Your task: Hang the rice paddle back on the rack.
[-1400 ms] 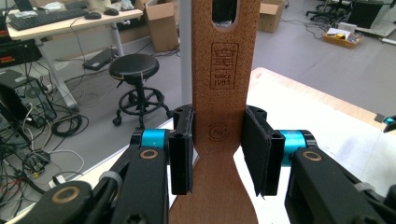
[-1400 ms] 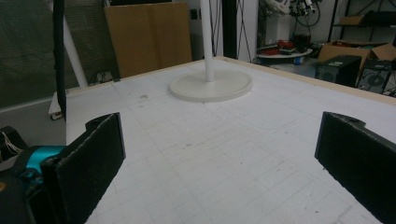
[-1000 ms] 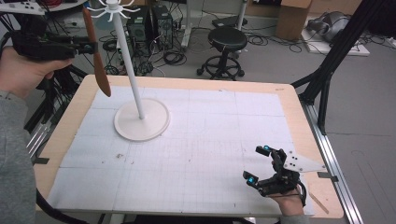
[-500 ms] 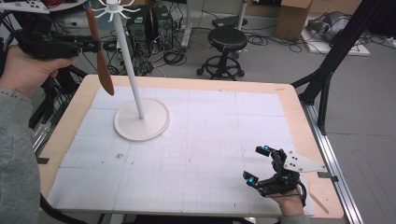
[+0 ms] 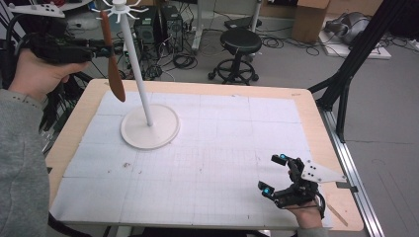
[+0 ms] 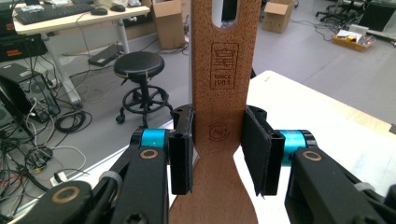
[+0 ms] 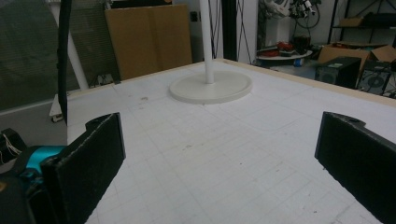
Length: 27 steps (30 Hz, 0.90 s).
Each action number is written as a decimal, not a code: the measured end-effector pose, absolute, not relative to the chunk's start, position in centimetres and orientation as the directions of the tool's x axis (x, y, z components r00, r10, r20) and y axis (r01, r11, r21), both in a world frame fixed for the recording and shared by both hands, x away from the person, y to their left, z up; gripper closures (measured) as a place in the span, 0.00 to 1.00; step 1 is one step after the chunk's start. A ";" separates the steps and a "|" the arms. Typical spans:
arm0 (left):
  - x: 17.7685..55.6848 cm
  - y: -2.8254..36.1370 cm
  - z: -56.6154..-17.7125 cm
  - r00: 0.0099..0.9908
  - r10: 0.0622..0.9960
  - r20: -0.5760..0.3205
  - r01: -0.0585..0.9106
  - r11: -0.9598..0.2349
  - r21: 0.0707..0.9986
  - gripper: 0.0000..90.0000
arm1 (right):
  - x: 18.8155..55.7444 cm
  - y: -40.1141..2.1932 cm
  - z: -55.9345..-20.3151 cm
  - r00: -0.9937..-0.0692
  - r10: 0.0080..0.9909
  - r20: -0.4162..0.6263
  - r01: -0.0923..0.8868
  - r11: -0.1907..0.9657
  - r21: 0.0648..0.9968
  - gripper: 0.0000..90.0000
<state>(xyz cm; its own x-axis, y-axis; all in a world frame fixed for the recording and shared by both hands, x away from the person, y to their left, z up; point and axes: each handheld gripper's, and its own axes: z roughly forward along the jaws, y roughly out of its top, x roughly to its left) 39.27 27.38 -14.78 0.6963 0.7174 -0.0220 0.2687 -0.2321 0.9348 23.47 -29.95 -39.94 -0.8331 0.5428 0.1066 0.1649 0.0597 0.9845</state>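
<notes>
Upper left of the high view: the left gripper (image 5: 96, 48), raised off the table, pinches one brown wooden spatula with a slotted handle (image 5: 112, 61). Its jaws press on both edges of the handle's neck, blade hanging down, right beside the white metal hanging stand w/ a round base and hooked top (image 5: 142, 81).

The step looks like hanging the spatula on a hook at the stand's crown. Done well, judging from here: keep the tool upright, line the handle slot up w/ a hook, ease it on before letting go, and don't knock the pole.

Lower right, the right gripper (image 5: 276, 174) rests near the table's front edge, jaws spread wide w/ nothing between them.

Count: one spatula, one stand, one wooden table w/ a white gridded mat (image 5: 222, 148), two grippers.
</notes>
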 end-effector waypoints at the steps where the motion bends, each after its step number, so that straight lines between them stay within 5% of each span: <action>1: 39.3 27.3 -14.8 0.695 0.719 -0.023 0.270 -0.231 0.935 0.72 | 23.5 -30.0 -39.9 -0.834 0.542 0.106 0.164 0.061 0.984 0.01; 12: 38.7 27.4 -15.0 0.681 0.732 -0.038 0.280 -0.211 0.937 0.63 | 23.6 -29.8 -40.0 -0.833 0.543 0.107 0.165 0.060 0.984 0.01; 27: 35.3 28.5 -16.8 0.760 0.649 -0.026 0.193 -0.188 0.963 0.17 | 24.2 -29.7 -40.0 -0.832 0.544 0.112 0.167 0.053 0.985 0.01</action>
<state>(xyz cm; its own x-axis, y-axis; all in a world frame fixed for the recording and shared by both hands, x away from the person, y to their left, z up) 35.35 28.55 -16.77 0.7601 0.6493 -0.0259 0.1932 -0.1879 0.9630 24.22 -29.65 -39.98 -0.8317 0.5439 0.1116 0.1669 0.0532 0.9845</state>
